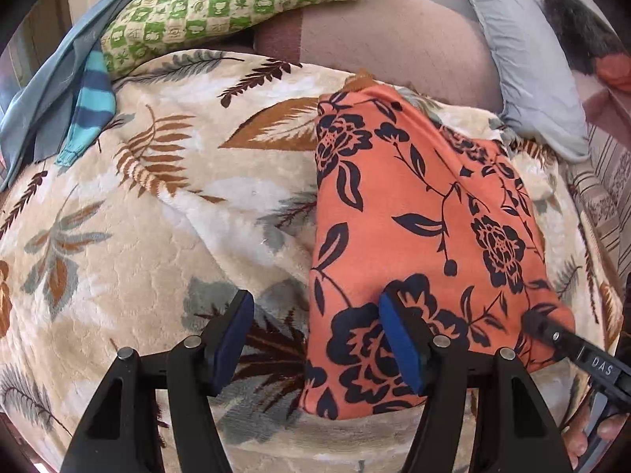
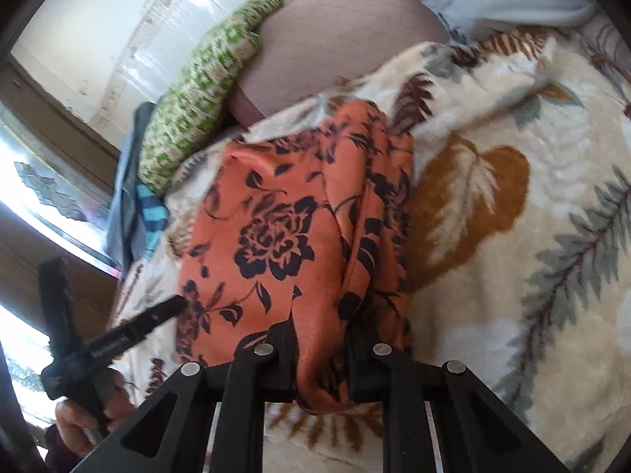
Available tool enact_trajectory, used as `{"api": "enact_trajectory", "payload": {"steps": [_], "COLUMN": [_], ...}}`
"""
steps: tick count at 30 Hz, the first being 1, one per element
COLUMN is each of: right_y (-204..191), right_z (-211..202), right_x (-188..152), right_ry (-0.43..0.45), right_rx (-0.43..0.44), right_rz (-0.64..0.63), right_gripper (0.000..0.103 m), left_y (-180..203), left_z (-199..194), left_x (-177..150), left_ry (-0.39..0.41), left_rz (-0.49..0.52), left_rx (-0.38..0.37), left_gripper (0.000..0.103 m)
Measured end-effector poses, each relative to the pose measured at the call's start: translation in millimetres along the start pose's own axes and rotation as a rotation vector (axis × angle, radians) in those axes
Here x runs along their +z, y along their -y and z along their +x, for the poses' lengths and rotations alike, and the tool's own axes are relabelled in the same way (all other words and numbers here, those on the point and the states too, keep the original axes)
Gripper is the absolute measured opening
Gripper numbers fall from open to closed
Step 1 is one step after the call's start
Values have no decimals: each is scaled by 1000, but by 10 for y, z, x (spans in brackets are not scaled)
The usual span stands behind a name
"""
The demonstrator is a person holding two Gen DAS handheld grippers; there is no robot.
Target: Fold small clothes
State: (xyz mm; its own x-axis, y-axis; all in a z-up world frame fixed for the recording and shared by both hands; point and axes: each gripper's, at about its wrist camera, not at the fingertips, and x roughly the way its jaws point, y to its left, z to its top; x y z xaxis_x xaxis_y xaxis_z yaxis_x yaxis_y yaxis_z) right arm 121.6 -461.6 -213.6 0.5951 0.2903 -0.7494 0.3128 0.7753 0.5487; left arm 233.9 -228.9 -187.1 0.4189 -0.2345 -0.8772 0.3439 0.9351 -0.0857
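An orange garment with dark blue flowers (image 1: pixel 414 216) lies folded lengthwise on the leaf-patterned blanket (image 1: pixel 138 236). My left gripper (image 1: pixel 317 315) stands open low over the garment's near left corner. One blue pad (image 1: pixel 398 339) is over the cloth and the other (image 1: pixel 236 335) over the blanket, and neither grips anything. In the right wrist view my right gripper (image 2: pixel 319 351) is shut on the orange garment (image 2: pixel 284 228), with its near edge bunched between the fingers. A finger of that gripper (image 1: pixel 560 337) shows at the garment's near right corner. The left gripper (image 2: pixel 118 283) appears at the left, held by a hand (image 2: pixel 79 425).
A green checked pillow (image 1: pixel 221 4) lies at the back left, with a blue-grey cloth and a teal striped garment (image 1: pixel 92 94) beside it. A grey-blue pillow (image 1: pixel 524 59) lies at the back right. A wall and a window frame (image 2: pixel 59 126) border the bed.
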Motion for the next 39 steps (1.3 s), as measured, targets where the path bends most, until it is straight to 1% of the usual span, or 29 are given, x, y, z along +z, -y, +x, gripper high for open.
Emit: {"api": "enact_trajectory", "payload": {"steps": [2, 3, 4, 5, 6, 7, 8, 10, 11, 12, 13, 15, 16, 17, 18, 19, 20, 21, 22, 25, 26, 27, 29, 30, 32, 34, 36, 38, 39], "right_y": [21, 37, 71, 132, 201, 263, 328, 405, 403, 367, 322, 188, 92, 1, -96, -144, -144, -98, -44, 101, 149, 202, 260, 272, 367, 490, 607, 723, 788], "right_z": [75, 47, -2, -63, -142, -233, -363, -624, -708, -721, -682, -484, -346, -194, -39, 110, 259, 357, 400, 395, 373, 326, 235, 180, 19, -109, -209, -269, -308], "right_x": [18, 58, 108, 160, 210, 240, 271, 295, 311, 344, 371, 369, 358, 343, 328, 301, 280, 263, 278, 357, 360, 364, 385, 353, 359, 344, 334, 346, 348], "right_ry": [-59, -56, -55, -42, -11, 34, 104, 256, 307, 307, 277, 189, 131, 68, 16, -29, -66, -85, -89, -118, -108, -94, -50, -14, 71, 140, 198, 233, 239], "right_rx": [24, 36, 53, 69, 73, 70, 73, 107, 147, 192, 239, 314, 331, 324, 291, 229, 158, 122, 125, 213, 240, 260, 299, 307, 314, 331, 317, 293, 291], "right_rz": [6, 19, 49, 93, 140, 174, 208, 249, 236, 208, 183, 156, 139, 117, 98, 79, 73, 91, 122, 204, 234, 258, 281, 285, 308, 347, 386, 420, 432], "right_gripper": [21, 22, 26, 34, 40, 60, 69, 69, 69, 69, 68, 56, 43, 37, 37, 37, 32, 24, 15, 14, 14, 15, 18, 18, 20, 20, 20, 20, 20], "left_y": [44, 59, 73, 95, 124, 164, 205, 307, 353, 384, 410, 468, 510, 554, 583, 604, 620, 638, 650, 710, 747, 782, 879, 966, 1208, 1483, 1700, 1838, 1870], "left_z": [18, 10, -12, -47, -75, -88, -72, 43, 141, 253, 350, 531, 625, 742, 870, 989, 1093, 1160, 1175, 1097, 1021, 916, 687, 605, 567, 653, 828, 1024, 1115], "left_x": [45, 106, 188, 293, 402, 523, 643, 868, 966, 1060, 1135, 1266, 1302, 1335, 1349, 1340, 1325, 1303, 1300, 1338, 1350, 1367, 1383, 1373, 1314, 1218, 1133, 1092, 1097], "left_ry": [-3, -1, 9, 29, 50, 69, 79, 88, 79, 64, 56, 51, 45, 27, 2, -21, -38, -38, -24, -27, -21, -5, 42, 59, 54, 29, 12, 13, 14], "left_rz": [27, 43, 57, 71, 85, 102, 119, 166, 186, 190, 185, 184, 197, 214, 226, 233, 241, 252, 256, 276, 287, 284, 260, 262, 317, 391, 444, 468, 465], "left_rx": [22, 31, 43, 60, 81, 105, 125, 163, 186, 207, 214, 213, 222, 239, 263, 277, 284, 302, 323, 347, 344, 316, 231, 200, 181, 185, 206, 280, 306], "left_gripper": [67, 67, 67, 67, 67, 67, 67, 67, 67, 67, 67, 67, 67, 67, 67, 67, 68, 69, 73, 73, 73, 73, 73, 73, 73, 73, 73, 73, 73]}}
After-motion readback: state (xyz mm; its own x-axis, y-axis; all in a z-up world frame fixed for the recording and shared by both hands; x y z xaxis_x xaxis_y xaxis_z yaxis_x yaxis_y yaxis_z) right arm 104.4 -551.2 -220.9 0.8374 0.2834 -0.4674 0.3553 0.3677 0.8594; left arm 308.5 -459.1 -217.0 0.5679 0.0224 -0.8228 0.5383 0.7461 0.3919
